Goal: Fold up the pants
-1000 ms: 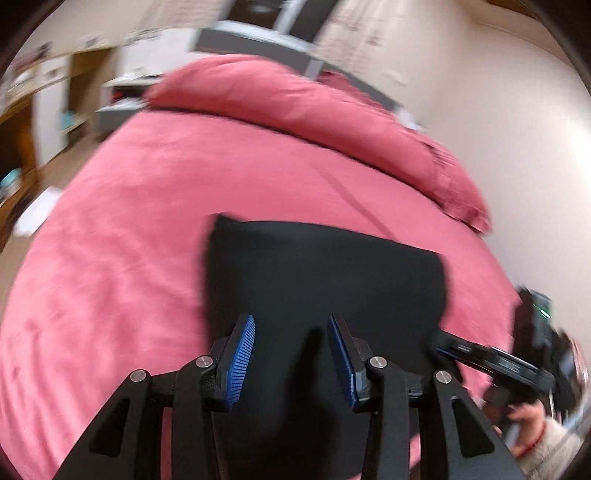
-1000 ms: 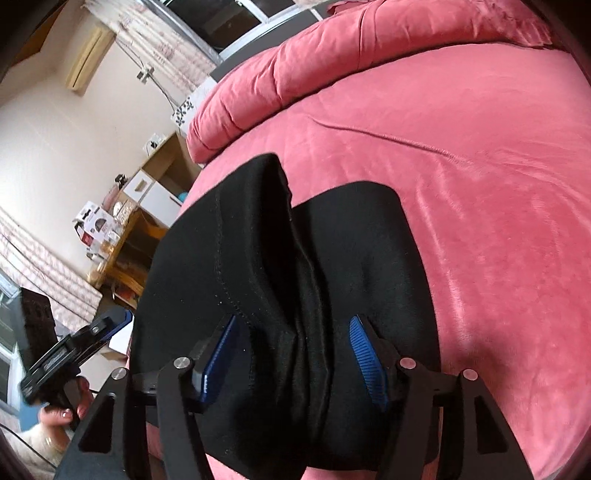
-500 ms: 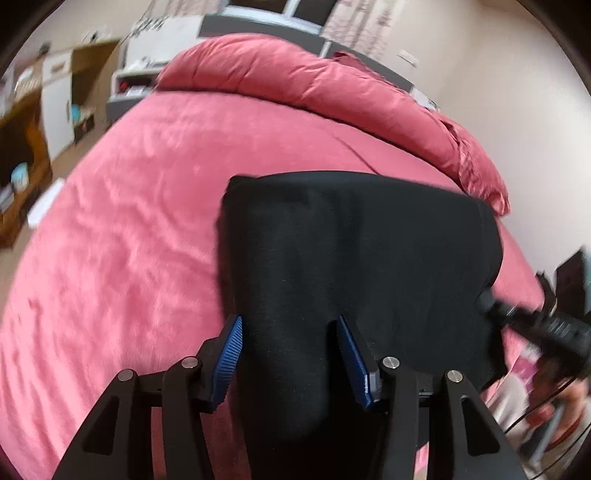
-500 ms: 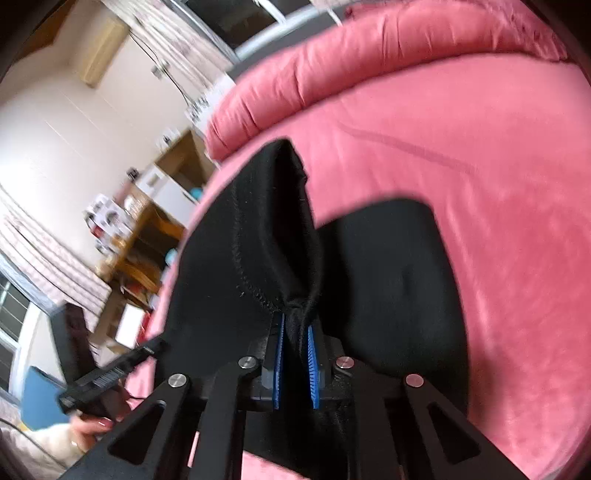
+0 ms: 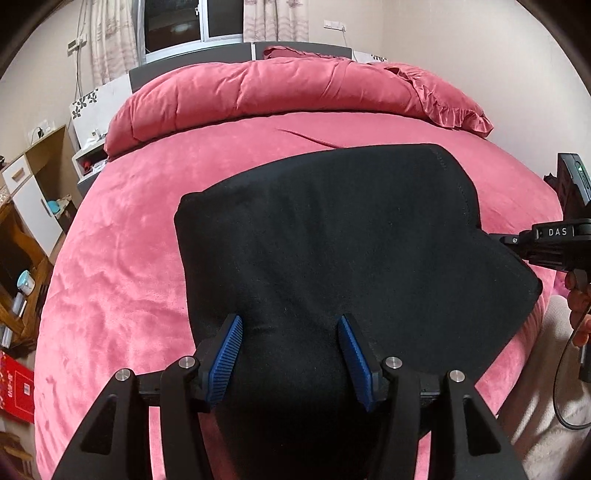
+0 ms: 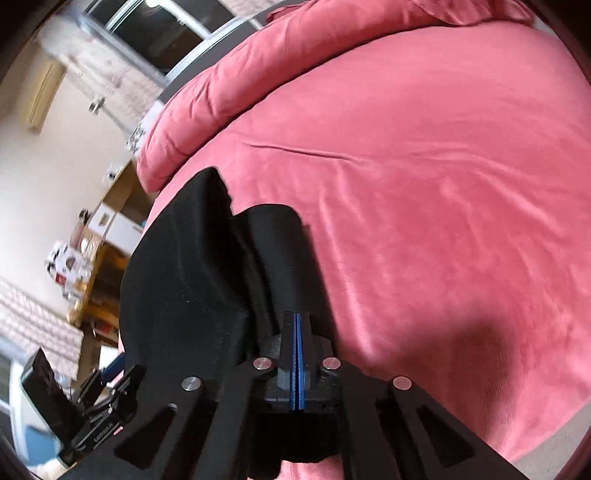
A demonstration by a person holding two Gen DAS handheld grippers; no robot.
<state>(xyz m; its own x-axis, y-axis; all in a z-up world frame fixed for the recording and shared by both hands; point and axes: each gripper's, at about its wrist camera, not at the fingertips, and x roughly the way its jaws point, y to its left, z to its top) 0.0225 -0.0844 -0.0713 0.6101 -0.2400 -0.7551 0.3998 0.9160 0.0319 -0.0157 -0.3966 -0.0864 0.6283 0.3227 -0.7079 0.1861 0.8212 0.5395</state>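
Observation:
Black pants lie partly folded on a pink bed. My left gripper is open, its blue pads either side of a raised hump of the pants at the near edge. My right gripper is shut on the pants, pinching an edge and lifting a ridge of cloth. In the left wrist view the right gripper holds the pants' right side, with the cloth pulled up toward it.
A rolled pink duvet and pillows lie across the head of the bed. Wooden shelves and a white cabinet stand at the left. A window is behind. The person's hand is at the right.
My right gripper closed on the pants and lifted their edge. My left gripper stayed open and moved in over the near edge of the pants.

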